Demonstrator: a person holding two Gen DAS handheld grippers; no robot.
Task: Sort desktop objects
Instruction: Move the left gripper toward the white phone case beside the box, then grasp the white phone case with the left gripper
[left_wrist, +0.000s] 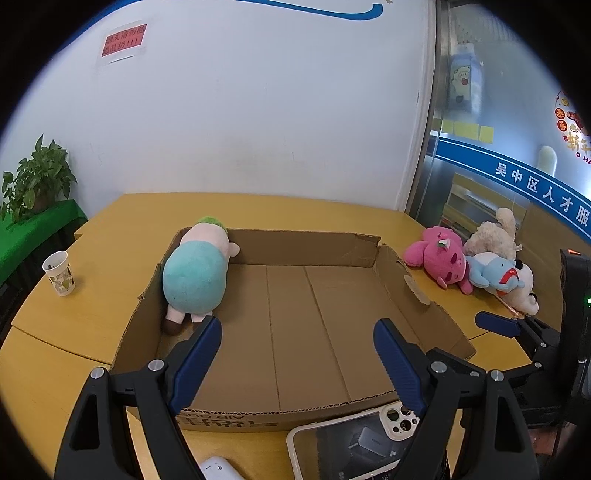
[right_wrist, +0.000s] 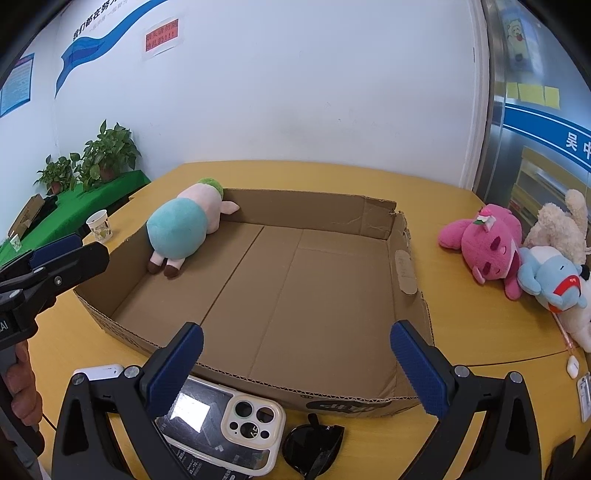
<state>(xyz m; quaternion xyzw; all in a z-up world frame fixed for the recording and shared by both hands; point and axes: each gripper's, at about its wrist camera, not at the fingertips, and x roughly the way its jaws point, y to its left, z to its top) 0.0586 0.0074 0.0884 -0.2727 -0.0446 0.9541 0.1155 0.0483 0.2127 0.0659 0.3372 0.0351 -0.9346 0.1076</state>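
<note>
Your left tool and right tool are both wide and empty. The toys lie on the worktop right of the box, nearer your right hand.

Place: an office or public service centre.
Wall: white, with a red printed notice at upper left.
Glass partition: right side, blue band of Chinese lettering, yellow sticky notes.
Furniture: yellow tabletop; potted plants at left.
</note>
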